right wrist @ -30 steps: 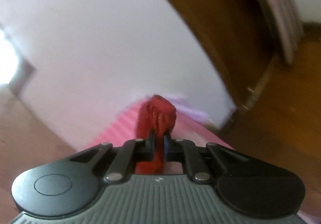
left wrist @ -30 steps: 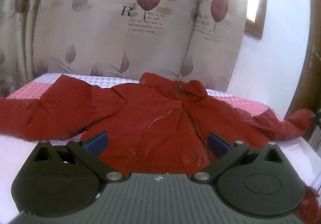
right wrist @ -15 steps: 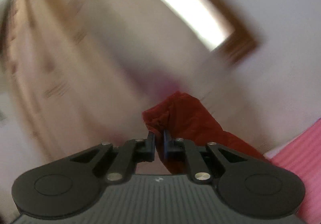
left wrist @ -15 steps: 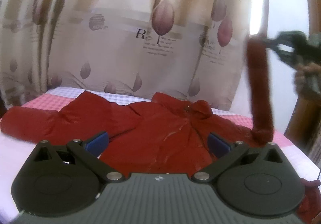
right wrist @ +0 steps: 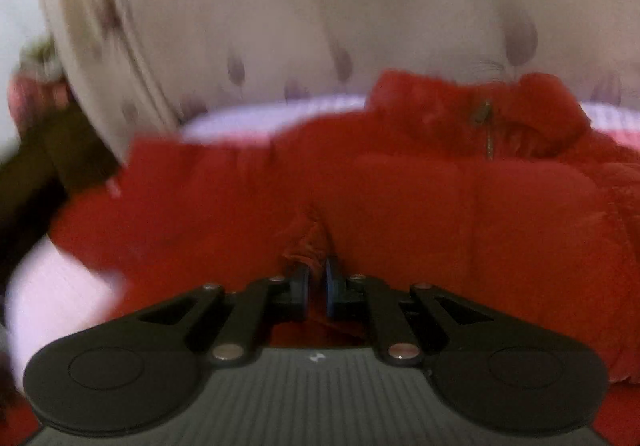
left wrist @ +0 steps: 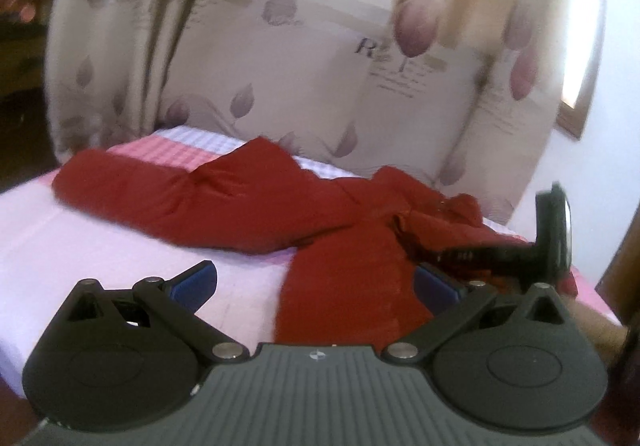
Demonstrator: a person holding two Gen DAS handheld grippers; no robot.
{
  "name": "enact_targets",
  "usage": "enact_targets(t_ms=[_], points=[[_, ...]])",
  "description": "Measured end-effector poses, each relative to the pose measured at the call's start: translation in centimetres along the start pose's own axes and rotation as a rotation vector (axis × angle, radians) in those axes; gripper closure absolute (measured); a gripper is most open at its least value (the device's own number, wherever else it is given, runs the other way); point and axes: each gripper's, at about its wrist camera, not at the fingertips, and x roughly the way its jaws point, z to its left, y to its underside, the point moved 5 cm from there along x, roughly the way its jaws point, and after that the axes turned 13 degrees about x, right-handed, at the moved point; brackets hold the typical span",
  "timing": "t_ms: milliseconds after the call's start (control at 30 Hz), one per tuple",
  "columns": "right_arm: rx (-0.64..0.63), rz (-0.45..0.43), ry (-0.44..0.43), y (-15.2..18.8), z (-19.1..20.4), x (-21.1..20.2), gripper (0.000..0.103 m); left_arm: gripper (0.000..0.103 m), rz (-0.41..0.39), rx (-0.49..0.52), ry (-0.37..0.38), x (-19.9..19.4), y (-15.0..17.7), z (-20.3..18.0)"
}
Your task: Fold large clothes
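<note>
Red jacket (left wrist: 248,202); pink-checked bedsheet (left wrist: 168,150); leaf-print curtain (left wrist: 320,66).

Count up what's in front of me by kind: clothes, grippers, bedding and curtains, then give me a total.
Clothes: 1, the red jacket
Grippers: 2, the left gripper, empty, and the right gripper, shut on a fold of the jacket
Bedding: 1, the pink checked bed cover
Curtains: 1, the leaf-print curtain
Total: 5
</note>
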Motion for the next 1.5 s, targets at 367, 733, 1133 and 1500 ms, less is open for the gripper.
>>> enact_targets(t_ms=[367,733,1133,1500], points=[[0.000,-0.051,-0.087,-2.0,1.0,-6.1,0.064,0.000,-0.009,-0.139,-0.143,1.7,-0.7,9.1],[0.191,-0.198,-0.184,3.8,-4.7,-30.8,0.009,0.005,0.098,-0.481,-0.290,9.0,-0.3,23.5],[0.379,-0.336,-0.050,7.3,-9.4,-35.7,0.009,0.101,-0.006,-0.473,-0.169,10.8,-7.9,21.4],[0.358,-0.377,-0.134,6.8,-9.9,-34.4,0.009,0.101,-0.233,0.080,0.294,5.2,-20.9,-12.1]])
